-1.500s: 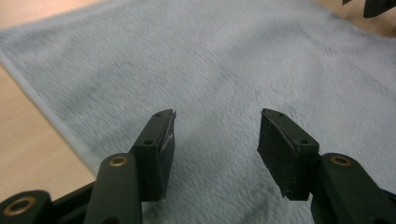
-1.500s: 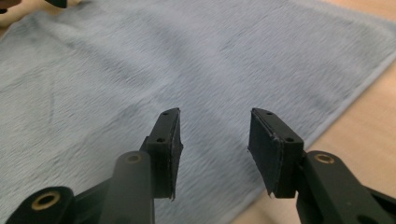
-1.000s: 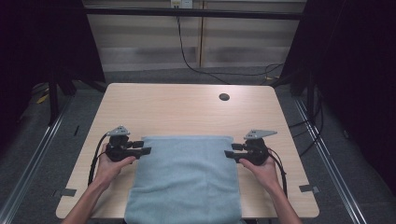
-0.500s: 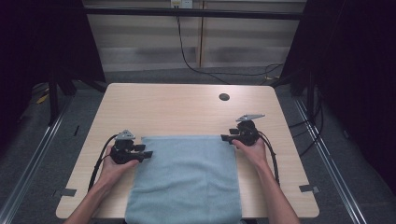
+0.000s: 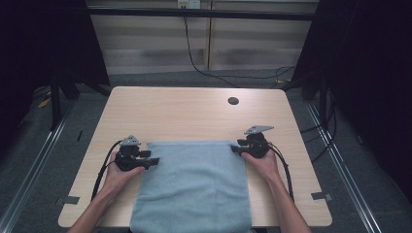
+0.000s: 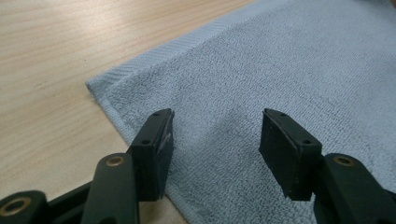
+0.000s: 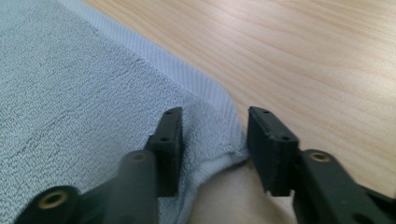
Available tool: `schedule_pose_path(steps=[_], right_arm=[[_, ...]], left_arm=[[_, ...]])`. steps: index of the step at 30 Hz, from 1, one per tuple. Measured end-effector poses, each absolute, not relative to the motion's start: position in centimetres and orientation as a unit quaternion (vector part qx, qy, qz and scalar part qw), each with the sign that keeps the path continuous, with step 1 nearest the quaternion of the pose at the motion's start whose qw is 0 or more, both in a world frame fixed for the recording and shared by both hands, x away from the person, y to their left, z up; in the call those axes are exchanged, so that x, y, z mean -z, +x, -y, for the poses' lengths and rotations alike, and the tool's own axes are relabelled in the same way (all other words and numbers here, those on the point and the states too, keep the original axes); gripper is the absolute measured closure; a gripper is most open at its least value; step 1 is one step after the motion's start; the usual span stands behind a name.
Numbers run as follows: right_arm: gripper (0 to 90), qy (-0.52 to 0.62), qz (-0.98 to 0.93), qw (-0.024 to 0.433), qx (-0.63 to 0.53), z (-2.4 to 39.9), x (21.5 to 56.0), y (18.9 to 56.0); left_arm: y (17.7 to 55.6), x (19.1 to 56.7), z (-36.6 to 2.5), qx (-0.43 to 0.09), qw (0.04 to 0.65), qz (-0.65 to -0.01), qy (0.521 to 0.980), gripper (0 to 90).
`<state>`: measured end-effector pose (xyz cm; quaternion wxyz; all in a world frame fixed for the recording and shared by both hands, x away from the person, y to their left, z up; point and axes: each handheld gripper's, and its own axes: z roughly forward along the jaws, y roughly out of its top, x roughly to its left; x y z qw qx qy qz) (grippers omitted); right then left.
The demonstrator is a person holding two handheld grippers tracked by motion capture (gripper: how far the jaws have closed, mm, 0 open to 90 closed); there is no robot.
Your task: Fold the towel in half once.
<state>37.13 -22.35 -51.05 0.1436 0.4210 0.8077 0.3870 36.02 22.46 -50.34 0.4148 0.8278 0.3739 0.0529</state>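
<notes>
towel (image 5: pixel 194 184) lies flat, lower centre of counter (image 5: pixel 194 111), near edge overhanging | left gripper (image 6: pixel 215 140) fingers spread over its corner, gripping nothing, I judge ready to pinch | right gripper (image 7: pixel 212 140) fingers just closing, far corner between them, not yet pinched

The table (image 5: pixel 194 116) is evenly lit from above in the high view; the surroundings left and right fall into near black. The picture is soft and slightly grainy. Faint glare is seen on the wood in the right gripper view. In both gripper views the near jaws are blurred, while the towel (image 6: pixel 280 70) weave is rendered sharp.
</notes>
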Motion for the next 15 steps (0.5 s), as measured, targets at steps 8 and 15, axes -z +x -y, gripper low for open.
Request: schedule_pose_path(steps=[8, 15], right_arm=[[83.8, 0.429, -0.803, 0.111, -0.399, 22.0, 51.1, 36.8], [83.9, 0.421, -0.81, 0.103, -0.396, 21.9, 50.9, 35.8]], left_arm=[[38.1, 49.2, -23.2, -0.076, 0.422, -0.391, 0.815, 46.1], [39.3, 49.7, -23.0, -0.088, 0.419, -0.397, 0.812, 44.8]])
